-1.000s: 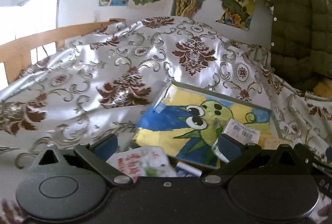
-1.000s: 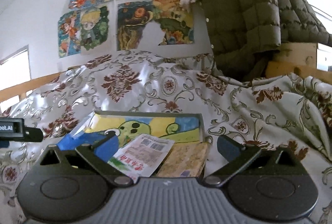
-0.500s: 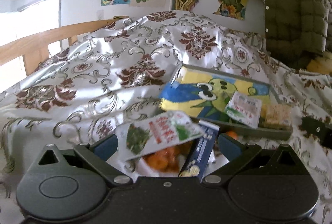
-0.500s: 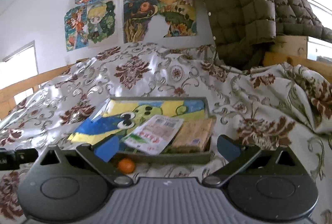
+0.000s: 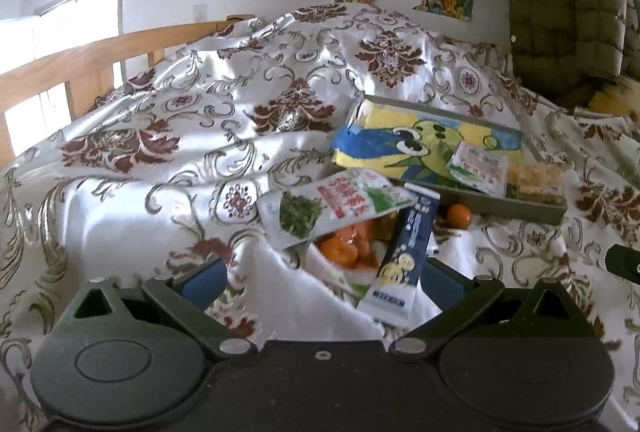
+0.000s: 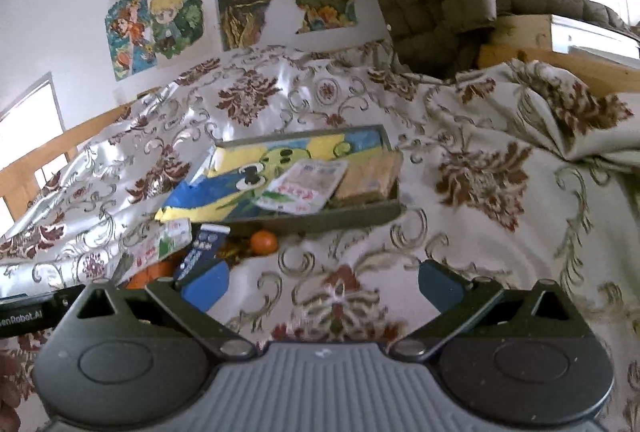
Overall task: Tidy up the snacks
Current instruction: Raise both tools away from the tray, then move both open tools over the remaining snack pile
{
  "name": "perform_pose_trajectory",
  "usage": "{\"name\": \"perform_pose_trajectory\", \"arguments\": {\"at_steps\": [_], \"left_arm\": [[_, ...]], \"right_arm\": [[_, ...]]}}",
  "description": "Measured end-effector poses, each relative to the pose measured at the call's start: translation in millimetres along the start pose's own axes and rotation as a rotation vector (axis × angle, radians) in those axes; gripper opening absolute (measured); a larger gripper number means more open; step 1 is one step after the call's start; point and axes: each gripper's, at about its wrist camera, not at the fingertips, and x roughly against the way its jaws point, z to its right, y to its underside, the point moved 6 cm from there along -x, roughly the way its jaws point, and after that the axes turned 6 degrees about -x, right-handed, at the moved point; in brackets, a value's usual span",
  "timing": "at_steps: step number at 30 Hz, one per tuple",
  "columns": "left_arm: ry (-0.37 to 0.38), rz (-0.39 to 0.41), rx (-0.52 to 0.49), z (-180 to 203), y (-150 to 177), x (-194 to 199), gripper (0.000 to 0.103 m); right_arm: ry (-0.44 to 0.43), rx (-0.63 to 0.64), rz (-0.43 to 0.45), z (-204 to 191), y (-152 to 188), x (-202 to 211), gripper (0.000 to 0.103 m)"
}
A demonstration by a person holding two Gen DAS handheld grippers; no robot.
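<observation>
We've got both tools spread wide, left tool (image 5: 322, 278) and right tool (image 6: 322, 282), gripping nothing. Snack pile (image 5: 352, 228) sits lower centre of the left view on the bedspread (image 5: 168, 136), tray (image 6: 320, 220) mid-frame just behind it.

Left black plastic tongs (image 5: 320, 278) carry blue pads (image 5: 202, 279), silver screws and round discs; right tongs (image 6: 322, 282) add a ribbed grey centre.

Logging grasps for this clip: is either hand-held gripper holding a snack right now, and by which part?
Nothing is held. The left hand-held gripper and right hand-held gripper are both open, with no snack between their fingers.
</observation>
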Motion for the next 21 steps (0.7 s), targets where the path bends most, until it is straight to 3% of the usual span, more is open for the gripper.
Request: {"name": "perform_pose_trajectory", "arguments": {"at_steps": [21], "left_arm": [[-0.005, -0.072, -0.098, 0, 30, -10, 0.102]], "right_arm": [[0.03, 0.117, -0.153, -18, 33, -12, 0.103]]}}
